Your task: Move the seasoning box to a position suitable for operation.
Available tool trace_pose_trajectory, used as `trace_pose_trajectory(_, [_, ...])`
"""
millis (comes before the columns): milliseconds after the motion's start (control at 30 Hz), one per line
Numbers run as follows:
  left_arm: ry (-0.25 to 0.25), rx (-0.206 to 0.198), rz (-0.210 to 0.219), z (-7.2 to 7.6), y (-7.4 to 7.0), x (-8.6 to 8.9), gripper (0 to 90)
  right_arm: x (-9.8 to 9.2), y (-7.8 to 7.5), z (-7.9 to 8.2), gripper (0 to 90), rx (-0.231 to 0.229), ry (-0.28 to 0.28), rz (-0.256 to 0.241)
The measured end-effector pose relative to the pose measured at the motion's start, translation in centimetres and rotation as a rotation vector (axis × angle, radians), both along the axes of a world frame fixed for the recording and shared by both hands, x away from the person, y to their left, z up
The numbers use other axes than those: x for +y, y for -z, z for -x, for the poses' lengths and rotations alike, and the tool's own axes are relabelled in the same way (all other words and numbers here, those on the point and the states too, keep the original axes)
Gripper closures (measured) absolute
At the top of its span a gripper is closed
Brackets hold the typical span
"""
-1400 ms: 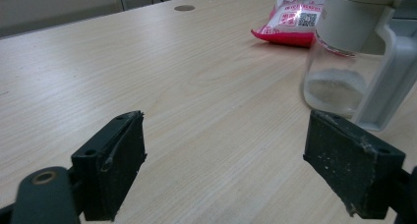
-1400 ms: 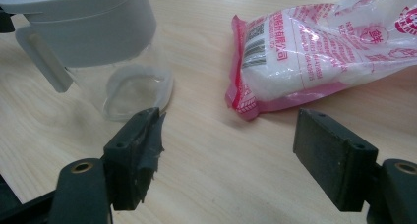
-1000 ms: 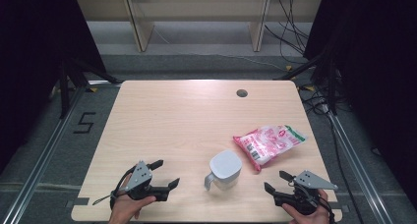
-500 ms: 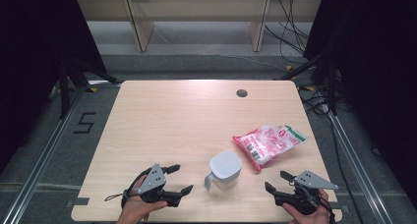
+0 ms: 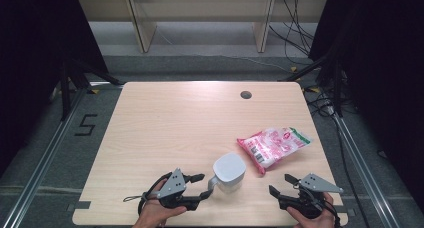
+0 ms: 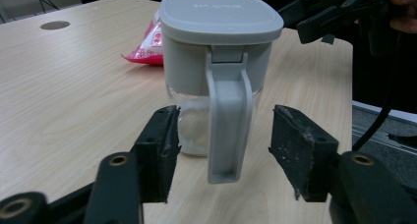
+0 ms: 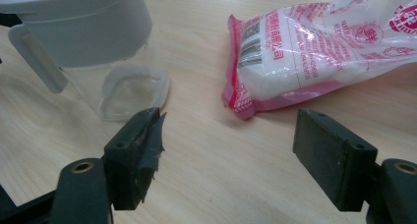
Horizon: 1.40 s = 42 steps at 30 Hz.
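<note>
- The left claw (image 5: 198, 186) sits near the front edge of the bench (image 5: 165, 123), held in a hand (image 5: 155, 213). Its jaws stand wide apart and grip nothing.
- In the left claw's own view, the jaws flank the grey handle (image 6: 227, 121) of the jug without touching it.
- The jug (image 5: 229, 173) stands upright on the bench just right of the left claw, with a grey lid (image 6: 221, 17) shut on top and a clear lower body.
- A pink-and-white bag (image 5: 272, 147) lies flat behind and right of the jug, near it but apart.
- The right claw (image 5: 281, 185) rests near the front right corner, jaws wide open and empty, aimed towards the gap between jug and bag.
</note>
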<state>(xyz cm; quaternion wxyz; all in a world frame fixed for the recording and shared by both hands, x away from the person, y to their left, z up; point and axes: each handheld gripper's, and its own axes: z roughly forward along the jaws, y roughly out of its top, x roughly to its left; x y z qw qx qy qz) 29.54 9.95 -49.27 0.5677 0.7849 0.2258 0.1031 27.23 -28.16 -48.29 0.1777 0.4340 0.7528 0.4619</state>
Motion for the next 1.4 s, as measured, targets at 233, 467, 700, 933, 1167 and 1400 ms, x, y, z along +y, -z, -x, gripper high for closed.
trace_pose_trajectory(233, [0.001, -0.001, 0.015, -0.4, -0.3, -1.2, 52.8, 0.0, 0.0, 0.0, 27.6, 0.006, -0.01, -0.006])
trace_pose_trajectory(467, [-0.021, -0.003, -0.014, -0.7, -0.4, -2.2, 60.8, 0.1, 0.1, 0.0, 27.5, 0.001, -0.001, -0.004])
trace_pose_trajectory(700, [-0.04, 0.006, -0.044, -1.0, -0.7, -2.6, 67.0, 0.0, 0.0, 0.1, 27.5, 0.009, -0.003, 0.003])
trace_pose_trajectory(933, [-0.044, -0.033, -0.072, -1.1, -0.8, -2.7, 68.2, 0.2, -0.1, 0.2, 27.6, 0.049, 0.008, -0.02])
trace_pose_trajectory(1167, [-0.091, -0.074, -0.108, -1.8, -0.8, -1.6, 68.3, 0.0, 0.0, 0.0, 27.5, 0.013, -0.009, -0.004])
trace_pose_trajectory(1400, [-0.118, -0.081, -0.103, -2.5, -0.8, -0.7, 68.2, 0.0, 0.0, 0.0, 27.6, 0.012, -0.007, -0.001])
